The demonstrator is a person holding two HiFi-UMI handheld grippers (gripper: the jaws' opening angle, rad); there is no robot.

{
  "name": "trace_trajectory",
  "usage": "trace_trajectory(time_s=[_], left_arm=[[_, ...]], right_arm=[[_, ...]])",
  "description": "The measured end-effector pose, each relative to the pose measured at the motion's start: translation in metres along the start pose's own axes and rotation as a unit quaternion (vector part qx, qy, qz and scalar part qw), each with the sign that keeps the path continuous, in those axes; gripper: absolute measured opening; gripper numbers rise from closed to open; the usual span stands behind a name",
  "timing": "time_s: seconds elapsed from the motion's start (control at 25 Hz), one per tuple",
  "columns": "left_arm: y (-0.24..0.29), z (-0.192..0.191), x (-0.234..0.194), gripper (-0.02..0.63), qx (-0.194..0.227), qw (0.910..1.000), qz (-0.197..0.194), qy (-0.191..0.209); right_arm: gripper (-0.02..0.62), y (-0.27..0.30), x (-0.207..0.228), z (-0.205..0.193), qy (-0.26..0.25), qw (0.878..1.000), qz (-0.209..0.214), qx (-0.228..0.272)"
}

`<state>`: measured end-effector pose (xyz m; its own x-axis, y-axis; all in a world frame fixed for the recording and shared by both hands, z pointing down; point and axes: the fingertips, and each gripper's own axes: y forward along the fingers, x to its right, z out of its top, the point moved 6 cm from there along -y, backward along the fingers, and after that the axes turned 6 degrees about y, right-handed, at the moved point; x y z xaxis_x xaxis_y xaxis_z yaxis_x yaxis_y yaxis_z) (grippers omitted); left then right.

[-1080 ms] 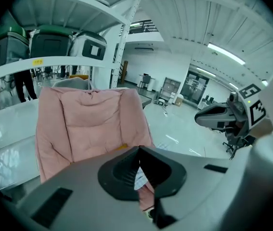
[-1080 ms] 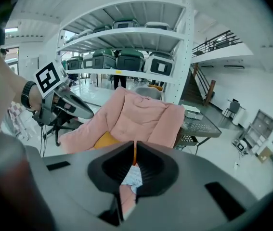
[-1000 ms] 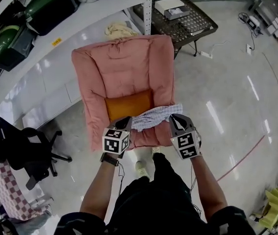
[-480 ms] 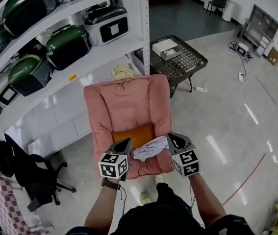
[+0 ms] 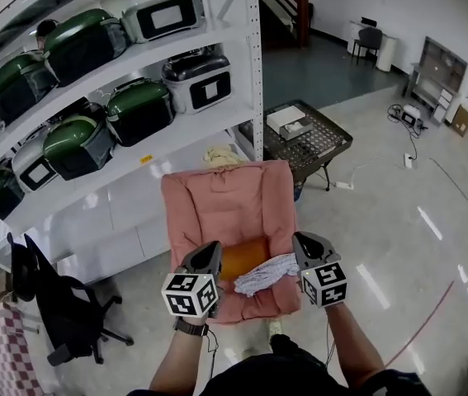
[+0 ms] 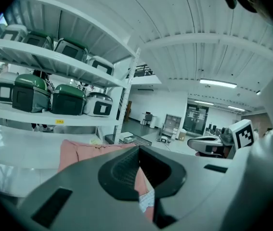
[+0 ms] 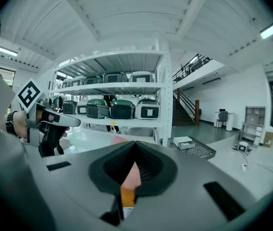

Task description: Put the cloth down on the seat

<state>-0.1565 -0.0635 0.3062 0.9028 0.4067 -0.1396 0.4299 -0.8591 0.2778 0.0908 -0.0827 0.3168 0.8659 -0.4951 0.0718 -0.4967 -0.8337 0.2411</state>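
Cloth point(image 5: 265, 274), pale and faintly patterned, lies bunched across the front part of the seat of the pink armchair point(image 5: 217, 209). It overlaps the front edge of the orange cushion point(image 5: 240, 259) and reaches toward the seat's right-hand edge. It sags onto the padding with no stretched or lifted corner, so it looks set down rather than carried, and the task appears finished or all but finished. The left gripper point(image 5: 210, 249) hangs over the seat's front left corner and the right gripper point(image 5: 304, 241) over its front right corner, one at each end of the cloth. That fits a two-handed lay-down in which each end had its own hold. In the left gripper view the left gripper point(image 6: 138, 151) has its jaws pressed together with nothing caught in them, and a scrap of the cloth point(image 6: 146, 201) shows far below against the pink upholstery. In the right gripper view the right gripper point(image 7: 135, 146) is likewise closed and empty, with only the cushion point(image 7: 127, 196) visible beneath the seam. Both point roughly level toward the shelving rack point(image 5: 254, 73) that stands behind the chair's back edge.
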Motion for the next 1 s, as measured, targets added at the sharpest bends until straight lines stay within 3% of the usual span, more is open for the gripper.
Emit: trace_trajectory(time_s=[0.28, 0.52, 1.0], left_arm=[[-0.044, 0.028, -0.001, 0.006, 0.049, 0.9980, 0.035, 0.016], [-0.068, 0.051, 0.001, 0.006, 0.087, 0.9954, 0.038, 0.012], [-0.085, 0.056, -0.004, 0.005, 0.105, 0.9930, 0.052, 0.017]], right_arm=[[0.005, -0.023, -0.024, 0.030, -0.015, 0.999, 0.008, 0.040], [0.005, -0.037, -0.033, 0.062, -0.008, 0.997, 0.019, 0.079], [0.005, -0.039, -0.047, 0.064, 0.014, 0.996, 0.029, 0.087]])
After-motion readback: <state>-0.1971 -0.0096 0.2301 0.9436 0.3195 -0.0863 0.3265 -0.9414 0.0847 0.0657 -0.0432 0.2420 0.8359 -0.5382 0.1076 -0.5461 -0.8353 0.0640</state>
